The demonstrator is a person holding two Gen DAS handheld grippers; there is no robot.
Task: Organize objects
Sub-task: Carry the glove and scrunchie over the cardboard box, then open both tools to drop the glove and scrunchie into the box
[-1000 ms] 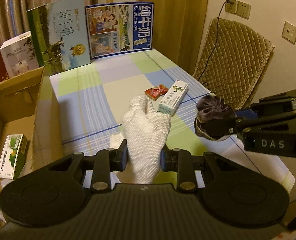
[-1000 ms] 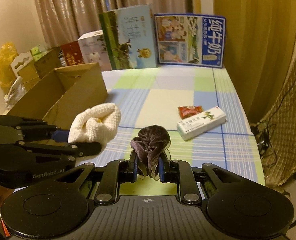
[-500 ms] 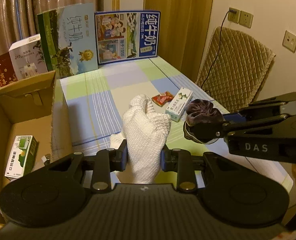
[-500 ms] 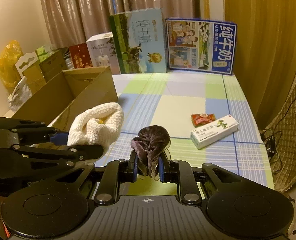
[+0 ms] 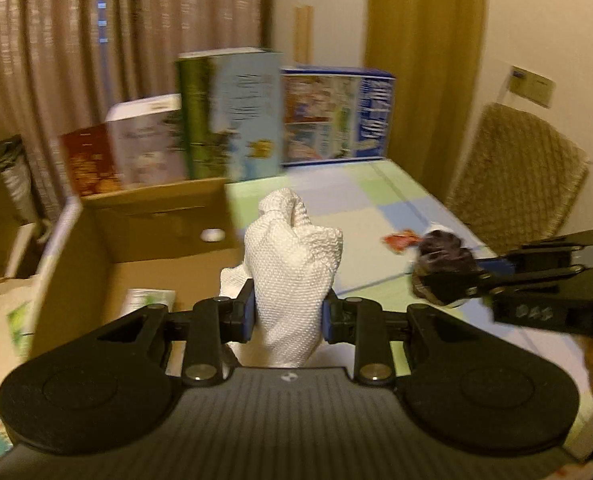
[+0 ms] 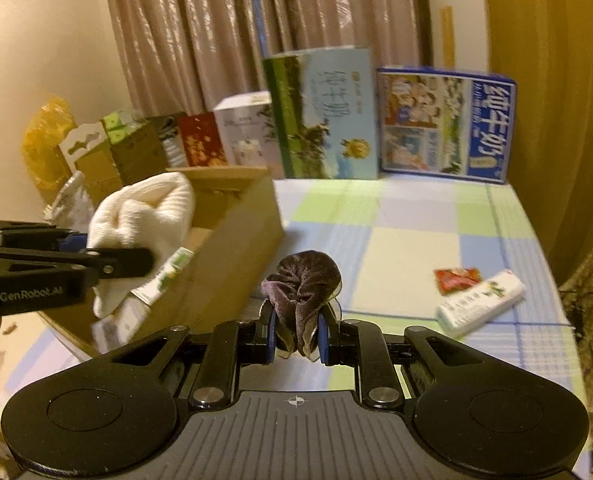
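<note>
Now my left claw (image 5: 287, 314) pinches a white cloth (image 5: 292, 264), which stands bunched up between the fingers, lifted above the near edge of the open box (image 5: 168, 240). From the right wrist view the cloth (image 6: 144, 216) hangs over the box (image 6: 232, 256), just above a green-and-white carton (image 6: 164, 276) lying inside. My right claw (image 6: 296, 336) is pressed onto a dark scrunchie (image 6: 304, 284), held in the air above the checked counter (image 6: 408, 248), right of the box. In the left wrist view that claw (image 5: 440, 284) sits well to the right of the cloth. On the counter to the right lie a white packet (image 6: 480, 304) and a red sachet (image 6: 454, 278), touching. Milk cartons (image 6: 444, 124) stand upright along the far edge.
</note>
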